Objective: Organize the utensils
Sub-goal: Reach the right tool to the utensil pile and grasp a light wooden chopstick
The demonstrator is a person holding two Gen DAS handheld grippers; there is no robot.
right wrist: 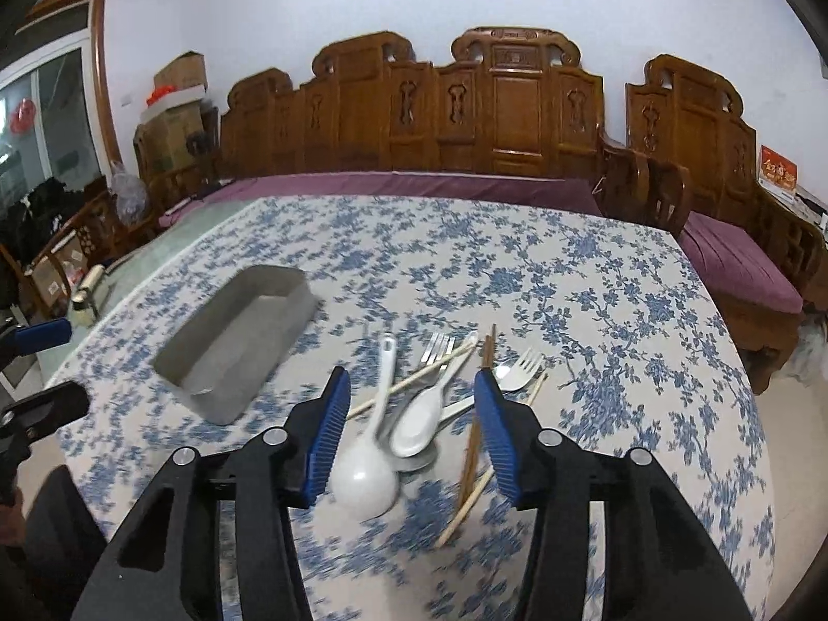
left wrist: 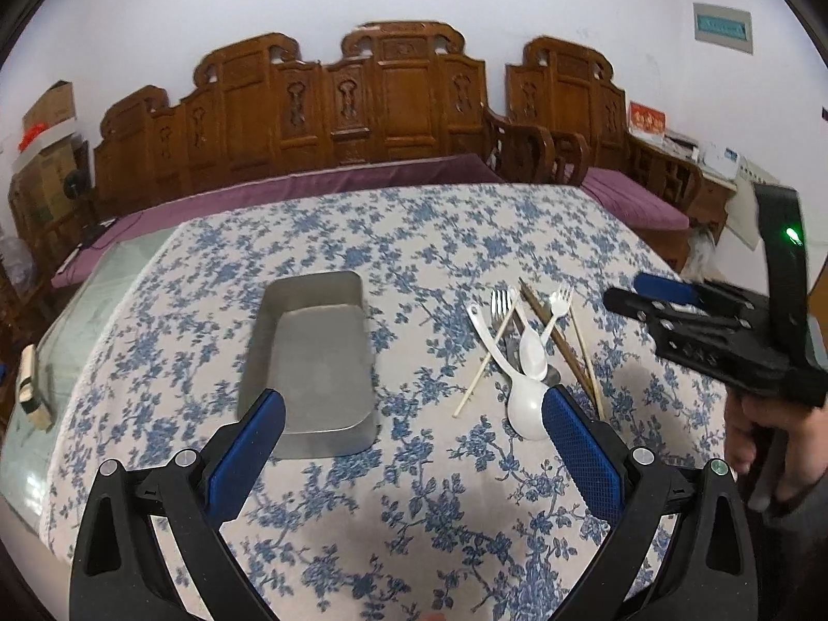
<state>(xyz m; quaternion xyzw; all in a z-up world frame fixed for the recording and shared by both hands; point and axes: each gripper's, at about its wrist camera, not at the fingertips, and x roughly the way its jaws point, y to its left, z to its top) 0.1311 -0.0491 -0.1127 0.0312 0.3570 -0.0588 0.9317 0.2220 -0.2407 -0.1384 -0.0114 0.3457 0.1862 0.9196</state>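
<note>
A grey metal tray (left wrist: 310, 287) (right wrist: 233, 341) lies empty on the blue-flowered tablecloth. To its right is a heap of utensils: a white ladle spoon (left wrist: 525, 411) (right wrist: 365, 481), a smaller white spoon (left wrist: 533, 352) (right wrist: 419, 424), a metal fork (left wrist: 499, 305) (right wrist: 434, 349), a white plastic fork (left wrist: 559, 302) (right wrist: 522, 367), brown chopsticks (left wrist: 556, 341) (right wrist: 472, 445) and pale chopsticks (left wrist: 484, 362) (right wrist: 414, 378). My left gripper (left wrist: 411, 403) is open near the tray's front right corner. My right gripper (right wrist: 411, 380) (left wrist: 673, 300) hovers open over the heap, holding nothing.
A carved wooden bench (left wrist: 393, 103) (right wrist: 491, 114) with purple cushions runs behind the table. At the left the cloth ends and bare glass tabletop (left wrist: 77, 321) shows, with a small pale object (left wrist: 33, 388) (right wrist: 90, 295) on it. A person's hand (left wrist: 776, 445) holds the right gripper.
</note>
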